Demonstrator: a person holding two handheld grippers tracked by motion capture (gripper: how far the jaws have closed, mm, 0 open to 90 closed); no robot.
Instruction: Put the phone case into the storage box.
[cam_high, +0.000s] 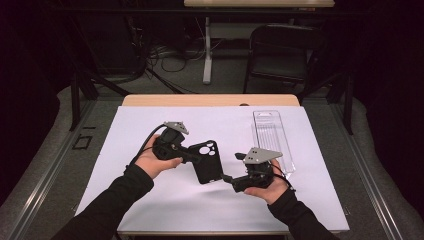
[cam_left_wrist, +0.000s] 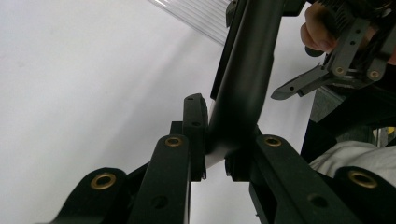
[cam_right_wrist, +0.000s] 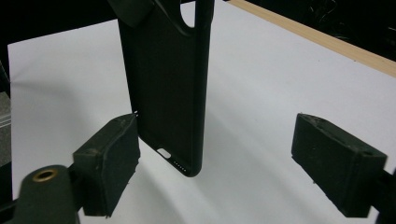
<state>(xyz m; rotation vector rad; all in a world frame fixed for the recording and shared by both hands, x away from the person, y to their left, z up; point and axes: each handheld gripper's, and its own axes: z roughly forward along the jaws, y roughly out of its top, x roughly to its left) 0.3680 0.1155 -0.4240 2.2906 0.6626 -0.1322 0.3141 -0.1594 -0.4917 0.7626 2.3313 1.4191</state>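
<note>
Two claws at frame centre: my left claw (cam_high: 192, 156) pinches the phone case (cam_high: 206, 161), long axis upright; right claw (cam_high: 231, 170) spread just beside its lower end.

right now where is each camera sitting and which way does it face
High view: above the person's side, looking forward and down on the table; both forearms, left gripper and right gripper show.
Left gripper view: rides the left gripper, looking along its fingers clamped on the phone case; the other hand shows beyond.
Right gripper view: looks along its own open fingers at the case's lower end.
All three share the case.
</note>
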